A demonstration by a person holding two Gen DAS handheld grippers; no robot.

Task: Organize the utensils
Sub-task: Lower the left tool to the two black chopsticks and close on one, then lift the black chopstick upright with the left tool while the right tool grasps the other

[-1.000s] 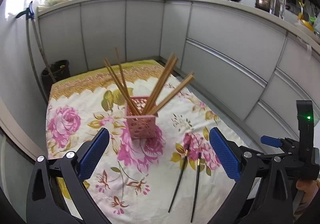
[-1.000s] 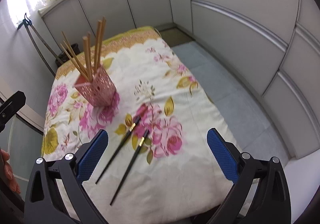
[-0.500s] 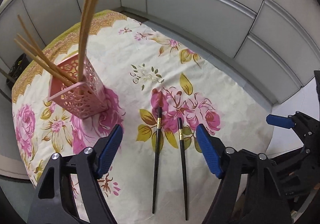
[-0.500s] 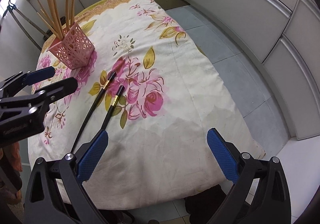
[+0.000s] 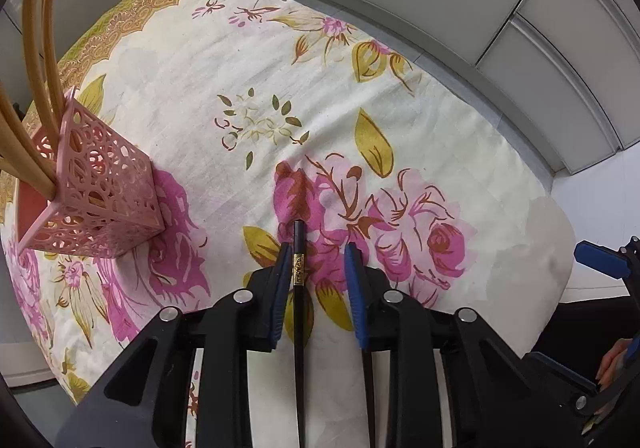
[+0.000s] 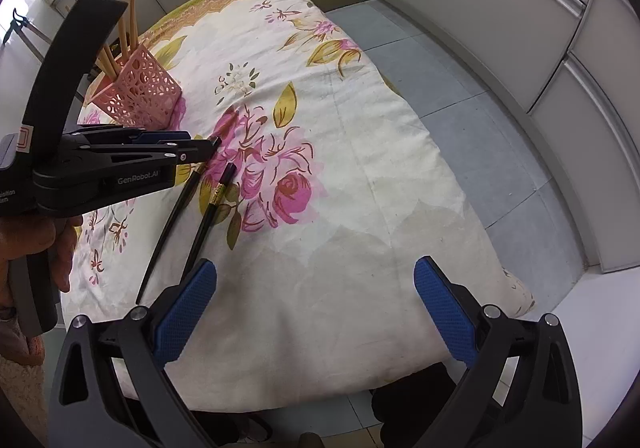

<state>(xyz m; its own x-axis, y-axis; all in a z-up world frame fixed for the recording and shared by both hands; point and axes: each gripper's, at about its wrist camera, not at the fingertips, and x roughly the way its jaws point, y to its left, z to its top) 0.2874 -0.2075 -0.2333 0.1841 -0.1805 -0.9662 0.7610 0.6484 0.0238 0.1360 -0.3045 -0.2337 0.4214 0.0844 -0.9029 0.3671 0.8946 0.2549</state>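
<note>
- Closing over the floral tablecloth [image 5: 400, 88], your left gripper [image 5: 318, 252] has one slim black chopstick with a gold band [image 5: 298, 268] between its blue pads [image 5: 354, 288], lying against the left pad; the right pad has not met it.
- Your second black chopstick [image 6: 210, 208] lies on the cloth just beside the first.
- Your right gripper [image 6: 314, 312] hangs wide open and empty.
- Your pink lattice plastic holder [image 5: 100, 184] stands nearby, holding wooden chopsticks [image 5: 36, 60].

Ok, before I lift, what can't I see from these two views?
- Second black chopstick: left wrist view, mostly behind the left tool, whose jaws are closing around the first black chopstick.
- Wooden chopsticks: tops cut by the frame edge.
- Pink holder: right wrist view, partly hidden.
</note>
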